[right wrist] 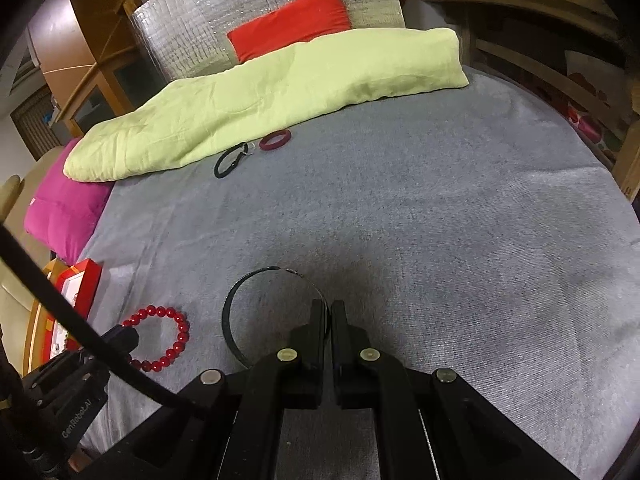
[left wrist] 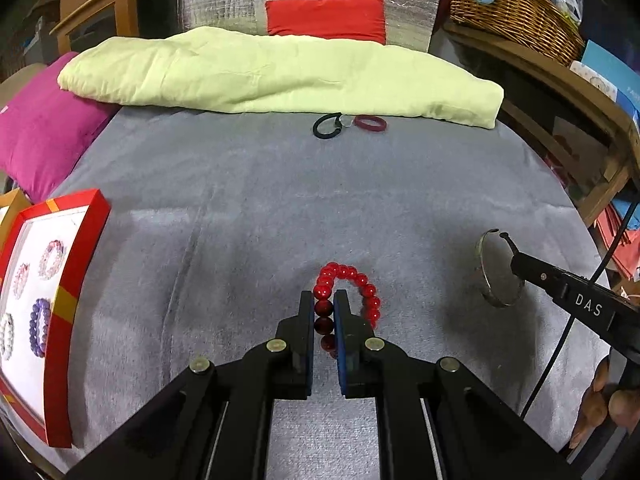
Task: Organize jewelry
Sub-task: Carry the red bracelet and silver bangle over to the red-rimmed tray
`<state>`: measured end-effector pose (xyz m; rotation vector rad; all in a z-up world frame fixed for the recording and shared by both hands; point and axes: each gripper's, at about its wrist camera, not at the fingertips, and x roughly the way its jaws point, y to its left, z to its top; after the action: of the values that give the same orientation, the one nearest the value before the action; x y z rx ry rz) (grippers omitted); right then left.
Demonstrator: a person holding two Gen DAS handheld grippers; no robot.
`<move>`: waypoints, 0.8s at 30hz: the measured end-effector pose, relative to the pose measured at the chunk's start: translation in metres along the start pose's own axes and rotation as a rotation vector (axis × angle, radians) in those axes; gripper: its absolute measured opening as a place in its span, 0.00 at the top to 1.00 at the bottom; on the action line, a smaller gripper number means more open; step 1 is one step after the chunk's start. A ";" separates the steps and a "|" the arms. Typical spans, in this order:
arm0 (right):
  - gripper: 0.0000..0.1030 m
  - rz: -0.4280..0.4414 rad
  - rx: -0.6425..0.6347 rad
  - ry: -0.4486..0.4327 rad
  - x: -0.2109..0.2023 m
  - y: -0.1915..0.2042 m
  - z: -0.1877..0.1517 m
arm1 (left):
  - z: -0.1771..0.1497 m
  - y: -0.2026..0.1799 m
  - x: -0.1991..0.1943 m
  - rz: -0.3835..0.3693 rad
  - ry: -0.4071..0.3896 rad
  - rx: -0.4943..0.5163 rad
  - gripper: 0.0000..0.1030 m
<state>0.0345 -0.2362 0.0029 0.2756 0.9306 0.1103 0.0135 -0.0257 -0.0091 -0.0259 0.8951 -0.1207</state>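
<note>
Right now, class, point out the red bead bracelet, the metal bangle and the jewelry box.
red bead bracelet [left wrist: 362,280], left wrist view, top beads.
metal bangle [right wrist: 232,320], right wrist view, left band.
jewelry box [left wrist: 86,248], left wrist view, red rim.

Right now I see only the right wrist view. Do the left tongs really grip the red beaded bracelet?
Observer: Yes. The left tongs pinch the red beaded bracelet between their blue pads.
Operator: What is inside the red box at the left?
Observer: The red cardboard box has a white lining and holds several bracelets, among them a purple beaded bracelet.
Operator: Is my bangle a closed ring?
Observer: No. The silver metal bangle in the right tongs has a gap at its top.
</note>
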 end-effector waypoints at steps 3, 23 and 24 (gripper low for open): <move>0.96 0.004 -0.009 -0.007 0.000 0.002 -0.001 | -0.001 0.001 -0.001 0.006 -0.006 -0.001 0.91; 0.96 0.028 -0.055 -0.005 0.004 0.012 -0.003 | -0.006 0.004 -0.008 0.036 -0.027 0.008 0.91; 0.97 0.026 -0.056 -0.005 0.004 0.013 -0.003 | -0.006 0.005 -0.009 0.037 -0.028 0.008 0.91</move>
<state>0.0349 -0.2227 0.0016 0.2357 0.9175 0.1597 0.0032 -0.0192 -0.0062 -0.0035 0.8664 -0.0887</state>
